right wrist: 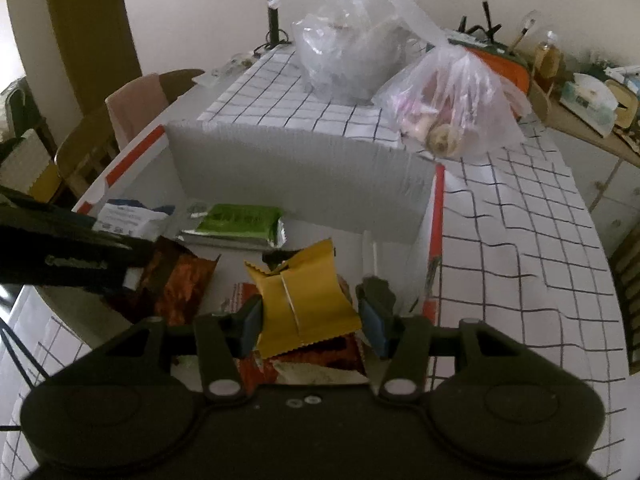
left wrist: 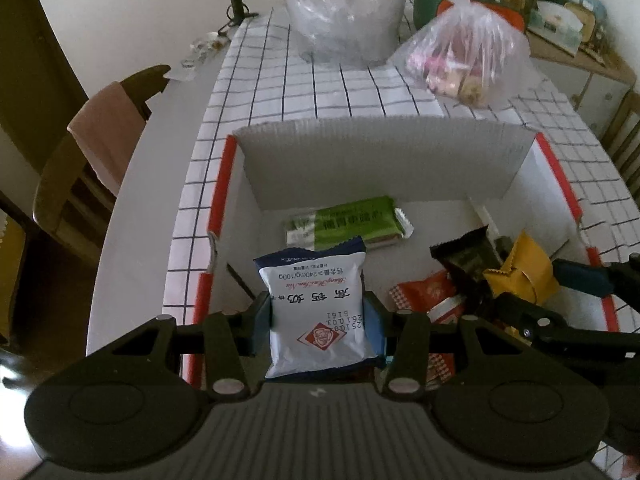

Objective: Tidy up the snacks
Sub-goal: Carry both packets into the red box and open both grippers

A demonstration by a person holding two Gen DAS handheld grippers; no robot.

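Note:
My left gripper [left wrist: 318, 322] is shut on a white and navy snack packet [left wrist: 316, 300], held over the left side of an open white cardboard box [left wrist: 384, 160] with red edges. My right gripper [right wrist: 312, 320] is shut on a yellow snack packet [right wrist: 308, 300], held above the box's right half; this yellow packet [left wrist: 520, 272] also shows in the left wrist view. On the box floor lie a green packet [left wrist: 348, 226], a dark brown packet [left wrist: 464, 264] and red-orange packets [left wrist: 428, 296]. The green packet [right wrist: 236, 222] and a brown foil packet [right wrist: 180, 280] appear in the right wrist view.
The box stands on a table with a white grid-pattern cloth [left wrist: 320, 84]. Behind it sit a clear plastic bag [left wrist: 344, 12] and a second bag of snacks [left wrist: 460, 60]. A wooden chair [left wrist: 80, 168] stands left of the table; a cluttered shelf [left wrist: 568, 24] is at the far right.

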